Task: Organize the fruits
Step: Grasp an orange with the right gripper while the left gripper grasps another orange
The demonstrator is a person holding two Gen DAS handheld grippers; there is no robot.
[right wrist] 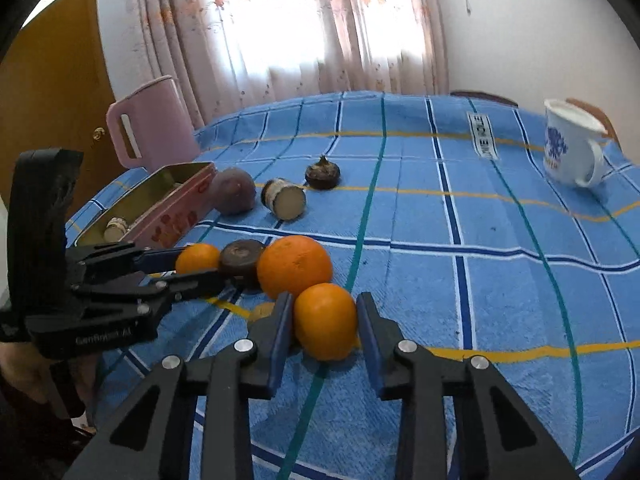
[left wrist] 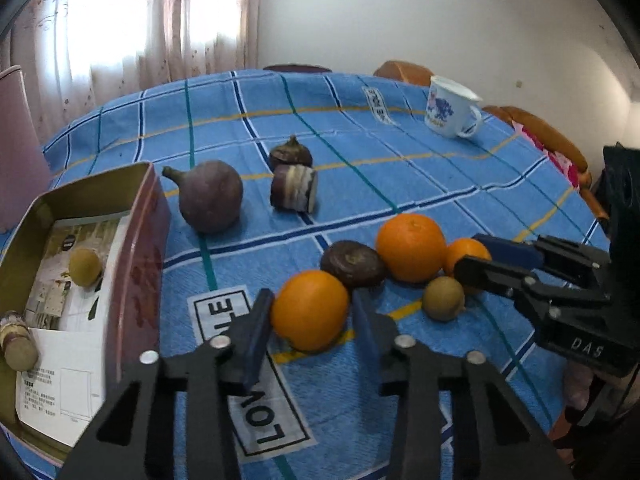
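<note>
Three oranges lie together on the blue checked cloth. My left gripper (left wrist: 312,312) is open with its fingers on either side of the near orange (left wrist: 310,310), which rests on the cloth. My right gripper (right wrist: 322,322) is open around another small orange (right wrist: 325,320); it also shows in the left wrist view (left wrist: 480,256). The big orange (left wrist: 411,247) sits between them, next to a dark round fruit (left wrist: 353,263) and a small brown fruit (left wrist: 443,298). An open pink tin (left wrist: 136,248) at the left holds a small brown fruit (left wrist: 85,267).
A purple bulb (left wrist: 210,196), a cut taro piece (left wrist: 294,193) and a dark chestnut-like bulb (left wrist: 291,154) lie behind the tin. A white mug (left wrist: 452,107) stands far right. A pink lid (right wrist: 150,124) leans at the table's far left edge.
</note>
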